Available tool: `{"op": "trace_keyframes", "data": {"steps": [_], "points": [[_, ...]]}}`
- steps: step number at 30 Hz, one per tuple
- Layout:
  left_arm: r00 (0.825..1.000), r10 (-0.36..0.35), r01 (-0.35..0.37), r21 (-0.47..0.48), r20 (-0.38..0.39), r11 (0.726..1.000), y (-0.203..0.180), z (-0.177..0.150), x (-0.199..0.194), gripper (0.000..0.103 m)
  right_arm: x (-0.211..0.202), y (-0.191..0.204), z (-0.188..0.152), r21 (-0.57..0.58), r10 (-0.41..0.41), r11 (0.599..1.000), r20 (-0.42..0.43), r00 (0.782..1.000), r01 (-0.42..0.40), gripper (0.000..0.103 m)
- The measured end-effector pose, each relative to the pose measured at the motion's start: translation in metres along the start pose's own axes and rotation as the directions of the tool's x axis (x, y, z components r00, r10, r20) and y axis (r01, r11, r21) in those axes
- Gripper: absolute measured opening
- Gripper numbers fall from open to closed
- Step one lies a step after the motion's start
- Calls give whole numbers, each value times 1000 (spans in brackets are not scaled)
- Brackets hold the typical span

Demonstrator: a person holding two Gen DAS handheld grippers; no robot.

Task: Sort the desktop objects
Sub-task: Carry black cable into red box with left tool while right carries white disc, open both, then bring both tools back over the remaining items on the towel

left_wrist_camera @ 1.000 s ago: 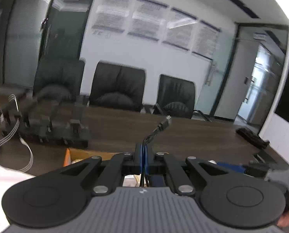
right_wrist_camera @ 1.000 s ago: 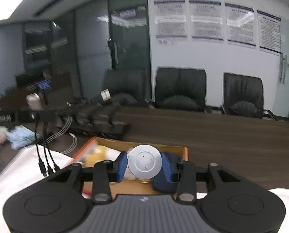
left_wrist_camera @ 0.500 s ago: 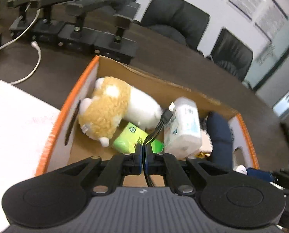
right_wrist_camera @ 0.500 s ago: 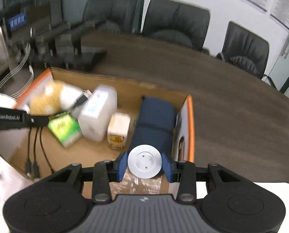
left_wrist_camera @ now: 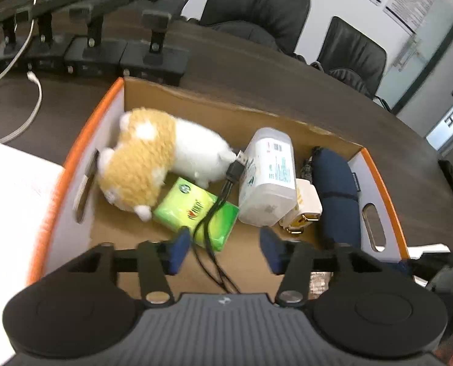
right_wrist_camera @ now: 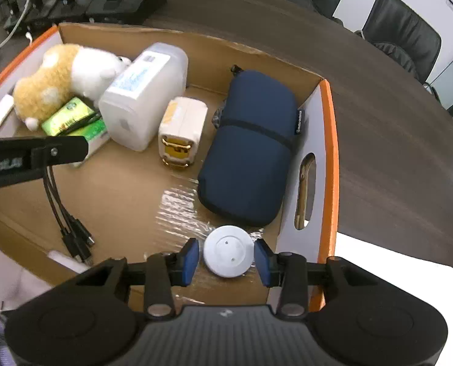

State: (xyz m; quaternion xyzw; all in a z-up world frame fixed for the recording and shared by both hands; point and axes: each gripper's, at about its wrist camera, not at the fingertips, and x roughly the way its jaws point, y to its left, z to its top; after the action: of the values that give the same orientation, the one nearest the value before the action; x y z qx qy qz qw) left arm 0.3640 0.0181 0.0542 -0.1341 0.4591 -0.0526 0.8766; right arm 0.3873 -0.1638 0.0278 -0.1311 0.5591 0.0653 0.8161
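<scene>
An orange-rimmed cardboard box (left_wrist_camera: 74, 152) (right_wrist_camera: 330, 152) lies under both grippers. My left gripper (left_wrist_camera: 224, 253) is opening. The black USB cable (left_wrist_camera: 226, 183) runs loose between its pads and lies across a green tissue pack (left_wrist_camera: 190, 204); its plug ends (right_wrist_camera: 80, 244) hang near the box floor. My right gripper (right_wrist_camera: 227, 259) is opening too. A white round disc (right_wrist_camera: 228, 251) sits between its pads with narrow gaps on both sides, at the box's near right corner. In the right wrist view a black finger of the left gripper (right_wrist_camera: 34, 152) crosses the left side.
In the box lie a plush hamster (left_wrist_camera: 141, 164), a white wipes container (left_wrist_camera: 269, 180), a white plug adapter (right_wrist_camera: 182, 128) and a navy pouch (right_wrist_camera: 251, 152). Black stands with cables (left_wrist_camera: 89, 45) sit behind the box, with chairs (left_wrist_camera: 257, 6) beyond. White cloth (right_wrist_camera: 394, 262) flanks it.
Both grippers tipped down from facing the room to over the box. The left jaws, shut on the cable before, have spread; the right jaws have parted from the white disc.
</scene>
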Motion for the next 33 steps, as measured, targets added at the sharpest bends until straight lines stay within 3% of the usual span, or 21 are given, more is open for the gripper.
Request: {"op": "trace_keyframes", "data": {"steps": [2,7,10,15,18,21,24,28,31,33], "points": [[1000,20,-20,55,6,998,-1,1,-13,75,-16,-5,0,28,20,999,45,999,-21,68],[984,174,-177,151,34,972,-10,-2,-46,102,-59,-16,-3,110,44,992,120,992,-57,79],[981,195,-190,166,-16,968,-8,-11,-57,103,-81,-18,-5,128,19,991,164,986,-41,91],[973,231,-232,192,25,954,-10,-36,-85,103,-108,-19,-22,172,49,981,236,971,-91,92],[951,272,-296,172,148,940,-13,-60,-112,103,-121,-17,-45,199,72,969,349,934,-149,92],[915,276,-336,176,295,925,-20,-90,-137,103,-132,-9,-77,216,58,961,453,890,-173,92],[895,243,-322,166,374,932,-23,-117,-156,103,-141,3,-113,200,26,966,551,834,-163,92],[905,149,-239,188,398,953,-26,-163,-178,103,-153,20,-177,153,36,973,638,769,-173,92],[908,95,-193,206,409,959,-23,-201,-194,103,-161,34,-225,90,69,981,670,739,-173,93],[907,54,-156,213,418,965,-15,-232,-205,103,-164,39,-253,73,71,984,673,736,-162,95]]}}
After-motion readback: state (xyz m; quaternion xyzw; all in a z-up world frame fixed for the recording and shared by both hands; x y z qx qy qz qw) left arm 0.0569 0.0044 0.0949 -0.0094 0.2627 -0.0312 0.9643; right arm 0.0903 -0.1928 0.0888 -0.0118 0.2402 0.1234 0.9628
